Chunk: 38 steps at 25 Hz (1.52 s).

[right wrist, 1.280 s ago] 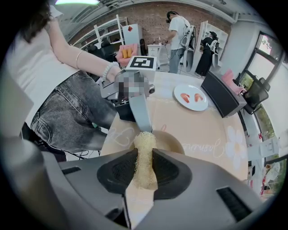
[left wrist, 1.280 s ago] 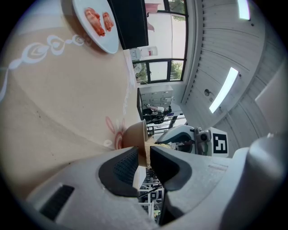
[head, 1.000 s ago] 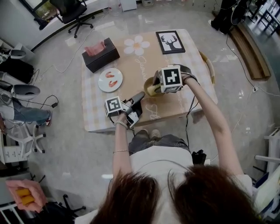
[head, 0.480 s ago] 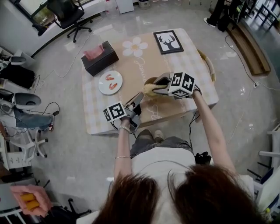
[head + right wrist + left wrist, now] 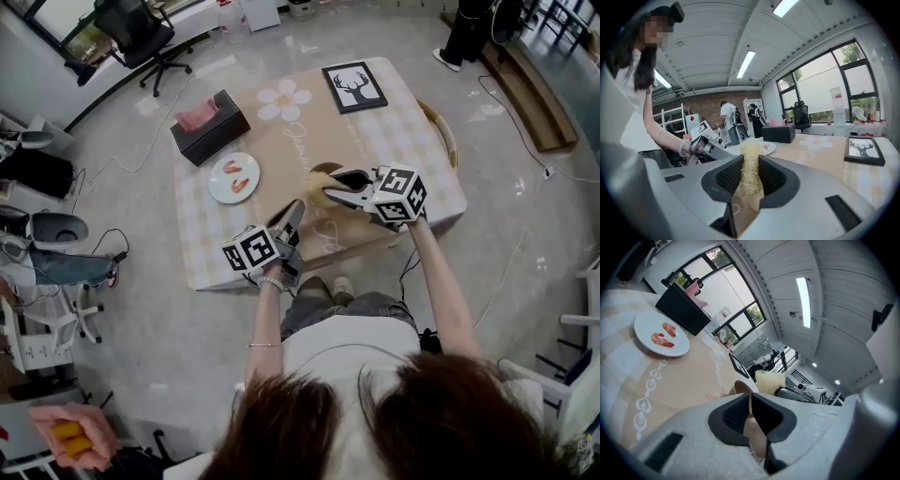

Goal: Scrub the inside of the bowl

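Observation:
The brown bowl stands on the tan tablecloth near the table's front edge; the left gripper view shows its rim. My right gripper is shut on a pale yellow fibrous scrubber, which sticks up between the pads just over the bowl's near side. My left gripper lies low at the front edge, pointing at the bowl from a short way off. Its jaws are closing to a thin slit with nothing between them.
A white plate with shrimp lies left of the bowl, with a black tissue box behind it. A framed deer picture sits at the far right of the table. Office chairs and cables surround the table.
My right gripper has swung from above the bowl to its right side, still holding the scrubber. The left gripper's jaws have narrowed, and it stays by the front edge.

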Motion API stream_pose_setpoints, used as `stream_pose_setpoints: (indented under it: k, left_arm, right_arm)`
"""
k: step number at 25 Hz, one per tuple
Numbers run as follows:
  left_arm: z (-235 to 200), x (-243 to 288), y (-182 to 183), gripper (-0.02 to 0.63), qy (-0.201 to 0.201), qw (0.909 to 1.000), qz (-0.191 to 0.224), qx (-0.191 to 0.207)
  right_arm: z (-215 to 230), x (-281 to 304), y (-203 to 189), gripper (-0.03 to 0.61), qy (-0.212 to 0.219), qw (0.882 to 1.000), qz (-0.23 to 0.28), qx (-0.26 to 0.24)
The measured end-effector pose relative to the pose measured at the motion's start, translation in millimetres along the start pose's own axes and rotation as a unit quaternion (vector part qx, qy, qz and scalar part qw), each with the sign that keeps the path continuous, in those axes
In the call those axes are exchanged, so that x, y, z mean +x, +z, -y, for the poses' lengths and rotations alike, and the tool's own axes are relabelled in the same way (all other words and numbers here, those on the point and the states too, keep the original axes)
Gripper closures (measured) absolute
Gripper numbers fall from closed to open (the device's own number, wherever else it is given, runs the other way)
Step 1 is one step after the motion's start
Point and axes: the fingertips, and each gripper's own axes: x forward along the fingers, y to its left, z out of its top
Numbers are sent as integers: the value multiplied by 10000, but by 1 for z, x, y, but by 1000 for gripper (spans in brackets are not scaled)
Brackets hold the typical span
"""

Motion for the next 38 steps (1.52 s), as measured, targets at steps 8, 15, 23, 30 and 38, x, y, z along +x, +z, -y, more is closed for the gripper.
stream_pose_setpoints:
  k: [8,15,23,30,38]
  left_arm:
    - [15,-1,7,586,129,9960,298,830]
    - [25,0,12,588,84,9903,403,1327]
    - [41,7,21,591,-57,9799,463,1941]
    - [41,8,29,591,-30,9780,509,2025]
    - [40,4,31,591,54,9744,457,2202]
  right_arm:
    - [-2,-10,12,488,-276,9945,916,425]
    - [1,-20,17,488,-502,9873,1394,574]
    - [7,-28,21,488,-599,9809,1710,708]
    - [11,-31,22,489,-622,9769,1864,836]
    - [11,-26,22,489,-579,9771,1853,867]
